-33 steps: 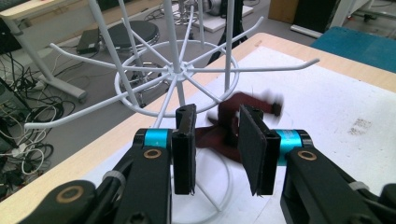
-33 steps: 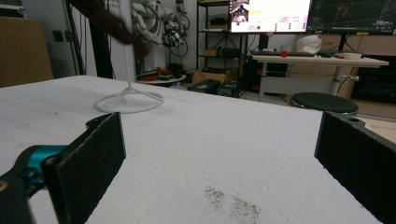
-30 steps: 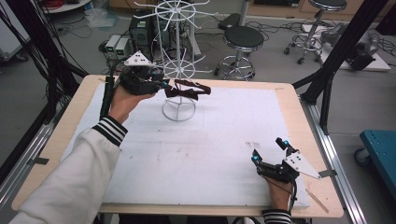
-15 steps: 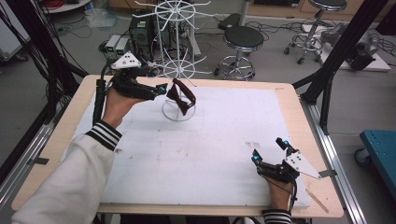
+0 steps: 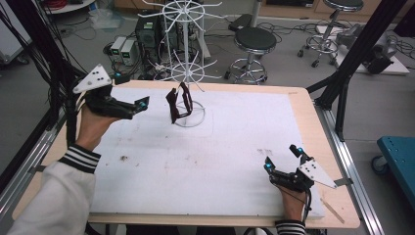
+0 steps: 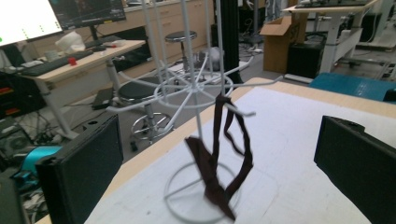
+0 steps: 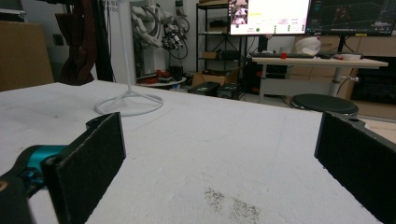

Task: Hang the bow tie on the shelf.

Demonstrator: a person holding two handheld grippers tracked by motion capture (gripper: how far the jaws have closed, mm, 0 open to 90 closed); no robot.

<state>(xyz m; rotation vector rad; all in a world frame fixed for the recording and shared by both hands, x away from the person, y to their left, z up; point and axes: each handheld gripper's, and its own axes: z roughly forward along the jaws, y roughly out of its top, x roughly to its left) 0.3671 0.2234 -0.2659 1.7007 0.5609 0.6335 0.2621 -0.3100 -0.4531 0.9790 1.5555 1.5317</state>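
A dark brown strap loop hangs from a low arm of the white wire rack, over the rack's ring base. My left gripper hovers open a short way to its left, with nothing between the jaws. In the left gripper view the strap dangles off a rack arm beyond my left gripper. My right gripper rests open and empty on the mat at the near right. In the right gripper view, beyond my right gripper, stand the rack base and the strap.
A white mat covers the wooden table. Black frame posts rise at the right edge and cables hang at the left. A stool and computer boxes stand on the floor behind the table.
My left gripper has let go of the strap, which now hangs from the rack arm, and has drawn back to the left. The right gripper has not moved.
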